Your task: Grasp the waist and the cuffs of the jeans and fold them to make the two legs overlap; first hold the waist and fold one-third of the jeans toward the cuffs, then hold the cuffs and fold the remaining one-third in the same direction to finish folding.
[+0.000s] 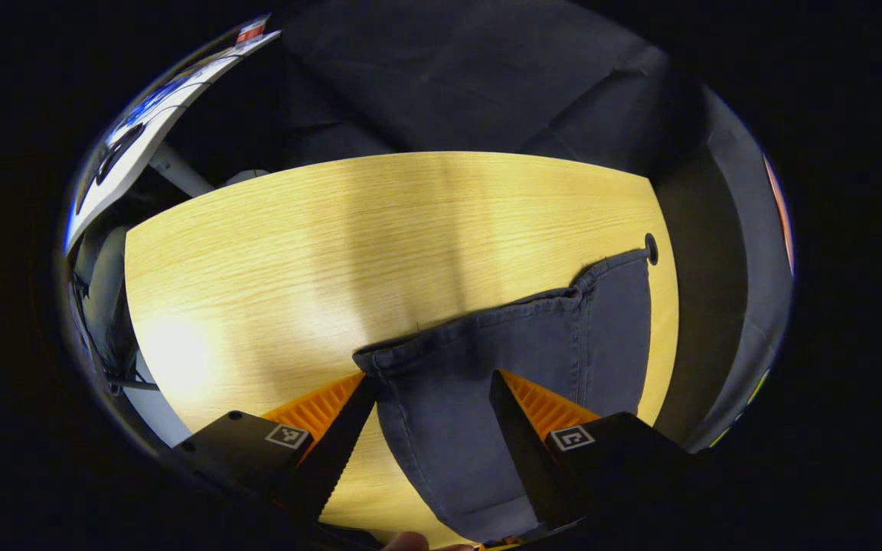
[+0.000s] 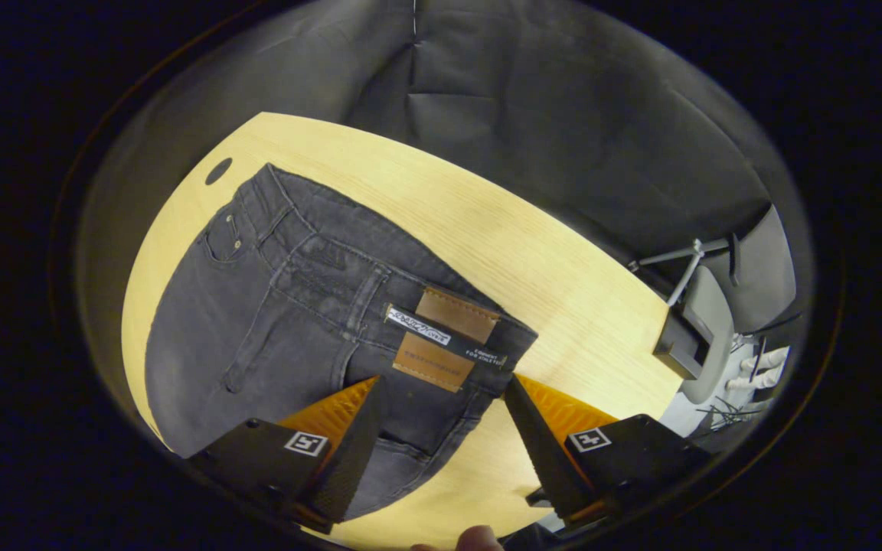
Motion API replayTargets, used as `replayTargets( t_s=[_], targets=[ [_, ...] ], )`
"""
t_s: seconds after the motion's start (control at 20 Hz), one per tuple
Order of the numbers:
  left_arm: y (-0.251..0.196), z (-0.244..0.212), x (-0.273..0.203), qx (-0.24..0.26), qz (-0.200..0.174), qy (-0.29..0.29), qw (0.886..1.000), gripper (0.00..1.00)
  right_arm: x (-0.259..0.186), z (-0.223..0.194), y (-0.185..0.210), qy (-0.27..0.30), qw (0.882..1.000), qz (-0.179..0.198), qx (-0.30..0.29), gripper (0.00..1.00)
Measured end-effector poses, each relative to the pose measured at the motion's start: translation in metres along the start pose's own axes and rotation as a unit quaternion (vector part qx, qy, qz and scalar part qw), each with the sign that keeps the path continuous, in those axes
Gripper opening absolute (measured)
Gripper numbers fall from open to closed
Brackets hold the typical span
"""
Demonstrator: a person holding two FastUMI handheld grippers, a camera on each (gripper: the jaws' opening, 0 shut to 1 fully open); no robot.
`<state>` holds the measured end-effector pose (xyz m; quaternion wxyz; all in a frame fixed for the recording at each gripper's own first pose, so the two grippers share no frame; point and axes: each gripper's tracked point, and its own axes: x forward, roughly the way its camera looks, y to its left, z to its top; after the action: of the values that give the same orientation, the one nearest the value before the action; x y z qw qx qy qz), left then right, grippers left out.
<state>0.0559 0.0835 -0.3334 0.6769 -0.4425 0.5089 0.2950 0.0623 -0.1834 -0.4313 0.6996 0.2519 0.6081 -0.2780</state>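
Your dark grey denim jeans [image 2: 288,306] lie flat on the pale wooden table [image 2: 563,252], reaching from about 10 o'clock to the centre in the right gripper view; they look soft, limp and fairly heavy, so take them by the thick waistband and hems. Your right gripper [image 2: 441,417] stands wide open over the waistband with its brown leather patch [image 2: 445,337], gripping nothing. Your left gripper [image 1: 429,409] is equally spread around the cuff [image 1: 441,337], at 6 o'clock in its view, unclenched.

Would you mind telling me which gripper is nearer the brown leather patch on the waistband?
Right. The right gripper hangs open by the leather patch; the left gripper is at the cuffs.
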Motion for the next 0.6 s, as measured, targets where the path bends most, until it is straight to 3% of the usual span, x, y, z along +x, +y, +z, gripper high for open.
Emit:
replayTargets(
  t_s=[0.05, 0.1, 0.15, 0.2, 0.25, 0.3, 0.35, 0.4, 0.45, 0.55, 0.6],
  targets=[
    [0.003, -0.001, 0.0, 0.007, 0.007, 0.0, 1.0, 0.98, 0.0, 0.0, 0.0, 0.002, 1.0, 0.002, -0.001, 0.96],
    [0.004, -0.002, 0.001, 0.015, 0.01, -0.003, 1.0, 0.83, -0.001, 0.001, -0.001, 0.003, 1.0, 0.005, 0.0, 0.95],
    [0.006, -0.002, 0.001, 0.022, 0.012, -0.007, 1.0, 0.93, 0.0, 0.0, -0.002, 0.003, 1.0, 0.006, -0.003, 0.87],
    [0.012, -0.001, 0.001, 0.026, 0.016, -0.015, 0.999, 0.88, -0.001, 0.0, -0.002, 0.003, 1.0, 0.01, -0.005, 0.85],
    [0.015, 0.001, 0.001, 0.021, 0.011, -0.027, 0.999, 0.83, -0.003, 0.0, -0.002, -0.002, 1.0, 0.013, -0.006, 0.68],
    [0.017, 0.001, 0.001, 0.022, 0.002, -0.035, 0.999, 0.66, -0.002, 0.0, 0.004, -0.004, 1.0, 0.017, -0.007, 0.52],
    [0.023, 0.002, 0.002, 0.023, 0.0, -0.042, 0.999, 0.67, -0.001, 0.0, 0.006, -0.011, 1.0, 0.017, -0.015, 0.35],
    [0.025, 0.001, -0.001, 0.011, -0.009, -0.05, 0.999, 0.48, 0.001, 0.001, 0.01, -0.014, 0.999, 0.028, -0.022, 0.38],
    [0.025, 0.001, -0.001, 0.004, -0.02, -0.054, 0.998, 0.28, 0.0, 0.002, 0.009, -0.019, 0.999, 0.036, -0.022, 0.27],
    [0.024, 0.0, -0.001, -0.002, -0.043, -0.055, 0.998, 0.19, 0.001, 0.001, 0.008, -0.02, 0.998, 0.058, -0.015, 0.05],
    [0.023, 0.0, -0.001, -0.004, -0.055, -0.055, 0.997, 0.14, -0.001, 0.0, 0.009, -0.013, 0.997, 0.078, -0.003, 0.08]
  ],
)
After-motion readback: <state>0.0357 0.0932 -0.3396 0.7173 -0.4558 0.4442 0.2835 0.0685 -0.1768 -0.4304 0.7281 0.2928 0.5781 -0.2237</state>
